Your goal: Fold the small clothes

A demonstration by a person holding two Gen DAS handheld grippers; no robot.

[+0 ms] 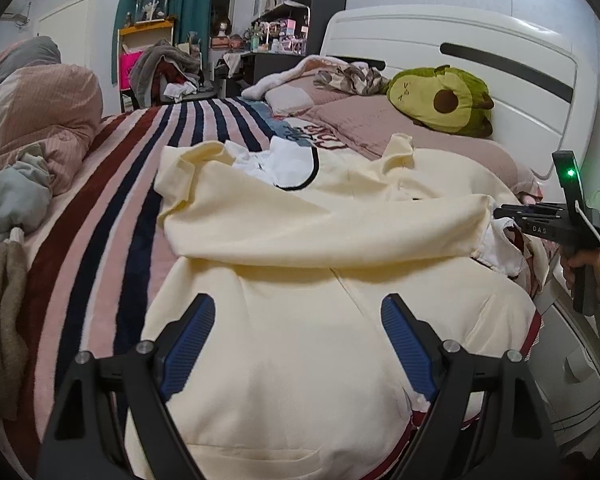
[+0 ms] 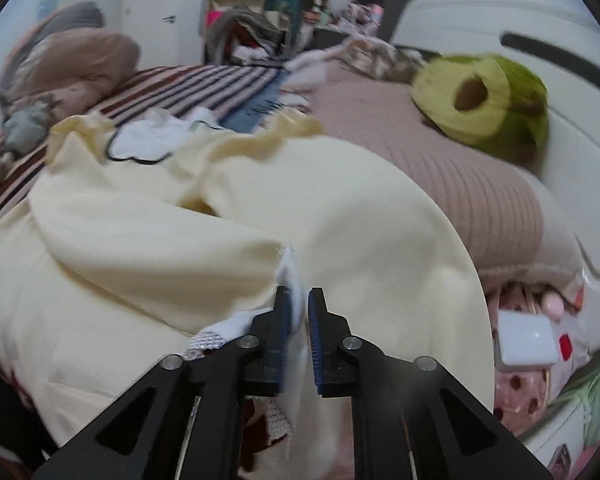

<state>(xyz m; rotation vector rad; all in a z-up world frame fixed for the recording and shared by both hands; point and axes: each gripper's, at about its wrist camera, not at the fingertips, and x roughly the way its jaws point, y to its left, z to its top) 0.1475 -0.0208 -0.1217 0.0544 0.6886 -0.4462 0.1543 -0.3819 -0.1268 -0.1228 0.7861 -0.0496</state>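
A cream-yellow garment (image 1: 300,320) with a white collar edged in black (image 1: 296,164) lies spread on the striped bed. One sleeve (image 1: 320,232) is folded across its body. My left gripper (image 1: 298,316) is open and empty, just above the garment's lower part. My right gripper (image 2: 299,300) is nearly shut on the white cuff (image 2: 294,280) at the sleeve's end; in the left wrist view it (image 1: 500,213) shows at the right edge of the garment. The right wrist view is blurred.
The striped blanket (image 1: 112,184) covers the bed to the left. A pink duvet (image 1: 40,120) and grey bundle (image 1: 16,196) lie at the left. An avocado plush (image 1: 444,100) sits on a pink pillow by the white headboard (image 1: 460,40). Cluttered shelves stand behind.
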